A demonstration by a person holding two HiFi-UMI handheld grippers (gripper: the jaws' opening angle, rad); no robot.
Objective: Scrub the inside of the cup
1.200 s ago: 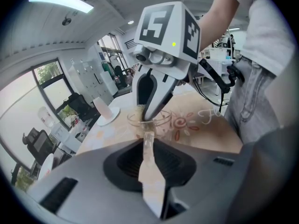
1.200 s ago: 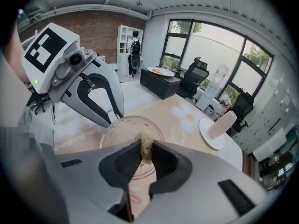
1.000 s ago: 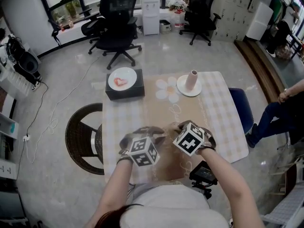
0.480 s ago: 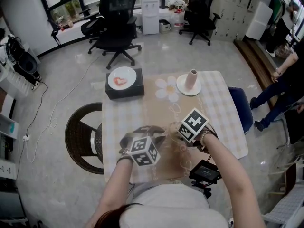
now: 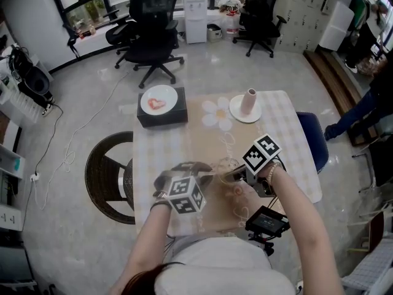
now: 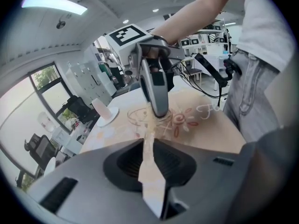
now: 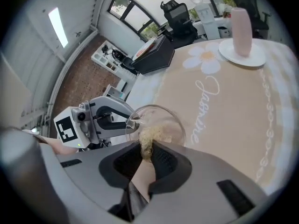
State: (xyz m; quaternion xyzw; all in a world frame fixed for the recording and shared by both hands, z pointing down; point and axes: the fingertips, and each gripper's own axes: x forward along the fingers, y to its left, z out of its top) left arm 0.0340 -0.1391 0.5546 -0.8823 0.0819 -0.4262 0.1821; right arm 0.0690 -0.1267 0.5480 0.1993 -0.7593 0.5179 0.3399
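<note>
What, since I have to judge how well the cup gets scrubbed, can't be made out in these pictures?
- Base of the glass cup: in the right gripper view, the right gripper covers it with its own body; whether it rests on the table is unclear.
- Scrubber: in the left gripper view, the right gripper mostly hides it.
- Inside of the glass cup: in the head view, too small and clear to judge.

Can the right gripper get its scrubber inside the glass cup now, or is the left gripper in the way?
Probably yes. The left gripper pinches only one side of the rim of the cup, leaving the mouth free toward the right gripper, whose scrubber sits at the opening.
</note>
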